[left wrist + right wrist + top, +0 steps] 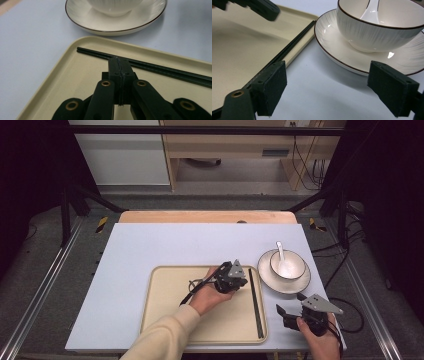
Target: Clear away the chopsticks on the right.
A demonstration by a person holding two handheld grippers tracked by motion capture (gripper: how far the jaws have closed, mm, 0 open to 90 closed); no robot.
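A pair of black chopsticks (255,304) lies along the right side of a beige tray (165,310). Over the tray, my left gripper (243,281) is shut with nothing in it. In the left gripper view its closed tips (119,65) sit just short of the chopsticks (155,68). My right gripper (291,305) hovers open off the tray's right edge, near the table's front. Between its pads (272,85) lies bare table, with the chopsticks (292,47) to the left. Ahead stands a white bowl (382,32) holding a spoon (372,10) on a plate (332,45).
The bowl (287,265) and its dark-rimmed plate (272,281) stand right of the tray on the pale blue table cover (150,245). The table's front edge runs just below the tray. Cables trail from both grippers. The left gripper's body (262,8) shows in the right gripper view.
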